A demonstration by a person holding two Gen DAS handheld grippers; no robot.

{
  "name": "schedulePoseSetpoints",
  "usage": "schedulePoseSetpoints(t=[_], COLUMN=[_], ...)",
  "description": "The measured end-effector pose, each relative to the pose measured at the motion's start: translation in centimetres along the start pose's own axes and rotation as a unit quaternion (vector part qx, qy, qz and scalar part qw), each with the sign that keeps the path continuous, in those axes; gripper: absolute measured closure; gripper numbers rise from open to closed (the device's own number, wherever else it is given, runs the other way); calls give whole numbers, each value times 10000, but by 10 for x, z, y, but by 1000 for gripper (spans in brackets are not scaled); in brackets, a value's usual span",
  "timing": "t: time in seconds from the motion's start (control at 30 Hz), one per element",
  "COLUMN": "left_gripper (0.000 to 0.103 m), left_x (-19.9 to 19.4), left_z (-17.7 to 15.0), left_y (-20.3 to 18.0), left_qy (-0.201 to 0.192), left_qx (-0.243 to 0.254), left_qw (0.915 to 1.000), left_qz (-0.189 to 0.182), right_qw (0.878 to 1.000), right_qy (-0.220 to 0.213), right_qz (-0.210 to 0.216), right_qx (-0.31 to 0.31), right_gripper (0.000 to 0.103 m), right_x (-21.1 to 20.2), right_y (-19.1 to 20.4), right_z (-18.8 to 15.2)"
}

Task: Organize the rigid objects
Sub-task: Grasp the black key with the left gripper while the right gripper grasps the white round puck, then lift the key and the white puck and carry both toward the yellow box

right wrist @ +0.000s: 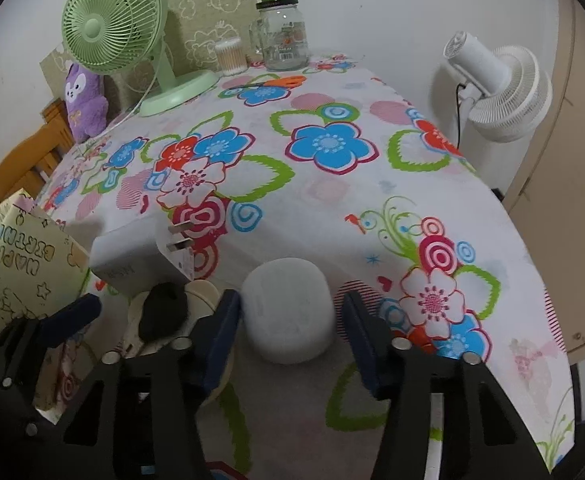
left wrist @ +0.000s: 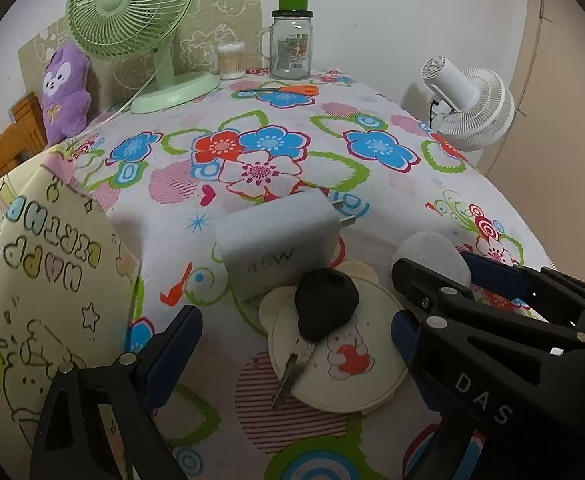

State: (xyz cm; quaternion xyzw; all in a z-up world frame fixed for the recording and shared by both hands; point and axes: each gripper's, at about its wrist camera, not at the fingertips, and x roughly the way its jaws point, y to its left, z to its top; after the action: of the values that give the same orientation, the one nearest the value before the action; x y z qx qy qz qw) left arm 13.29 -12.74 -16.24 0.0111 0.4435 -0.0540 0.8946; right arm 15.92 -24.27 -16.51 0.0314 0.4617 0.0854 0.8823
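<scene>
White rounded earbud case [right wrist: 288, 312] is lying flat on the flowered tablecloth [right wrist: 332, 208], long axis undeterminable; we are straddling it with the right gripper [right wrist: 288, 320], pads apart, untouching. Left gripper [left wrist: 296, 336] is gaping over the black-headed key [left wrist: 320, 312].

Key [left wrist: 324, 308] blade tip blurred (charger [right wrist: 122, 258] label unreadable)

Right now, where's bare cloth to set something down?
Free: the wide middle of the tablecloth, between the green fan and jar at the back and the charger in front; also the right side toward the white fan. Crowded: near edge, with charger, key on coaster, white case, box.
</scene>
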Motion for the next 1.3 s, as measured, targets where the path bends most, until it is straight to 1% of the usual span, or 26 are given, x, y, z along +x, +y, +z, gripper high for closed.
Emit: schedulePoseSetpoints(t=[0.17, 0.23, 0.33, 0.5, 0.57, 0.63, 0.7, 0.77, 0.8, 0.87, 1.03, 1.3], left_gripper=[23, 25, 37, 41, 52, 55, 59, 70, 72, 72, 72, 72], left_x=[-2, -1, -1, -1, -1, -1, -1, -2, -2, -3, -7, -18], left_z=[2, 3, 5, 5, 6, 7, 8, 8, 8, 8, 4, -3], left_y=[-3, 0, 4, 5, 2, -1, -1, 0, 1, 2, 0, -1], left_qy=[-9, 31, 29, -9, -7, -24, -33, -37, -36, -20, -25, -64], left_qx=[98, 26, -74, -74, -23, 19, -4, -26, -1, 9, 80, 91], left_qw=[9999, 9999, 9998, 9999, 9998, 9999, 9999, 10000, 10000, 9999, 9999, 9999], left_qz=[-128, -165, -189, -153, -218, -166, -141, -80, -68, -112, -99, -112], right_qw=[10000, 9999, 9998, 9997, 9997, 9996, 9996, 9996, 9996, 9996, 9995, 9992], right_qy=[6, -26, -74, -101, -108, -112, -118, -129, -141, -155, -125, -190], right_qz=[-81, -132, -162, -189, -193, -213, -223, -205, -209, -238, -258, -299], right_qx=[-3, -8, 22, 93, 117, 125, 127, 130, 115, 94, 147, 186], right_gripper=[51, 51, 51, 51, 51, 51, 51, 51, 51, 51, 51, 51], right_x=[-1, -4, -8, -12, -12, -13, -15, -17, -18, -20, -23, -34], right_y=[0, 0, -2, -4, -4, -4, -3, -3, -1, 0, 1, 4], right_z=[2, 3, 4, 3, 3, 3, 3, 3, 3, 3, -3, -12])
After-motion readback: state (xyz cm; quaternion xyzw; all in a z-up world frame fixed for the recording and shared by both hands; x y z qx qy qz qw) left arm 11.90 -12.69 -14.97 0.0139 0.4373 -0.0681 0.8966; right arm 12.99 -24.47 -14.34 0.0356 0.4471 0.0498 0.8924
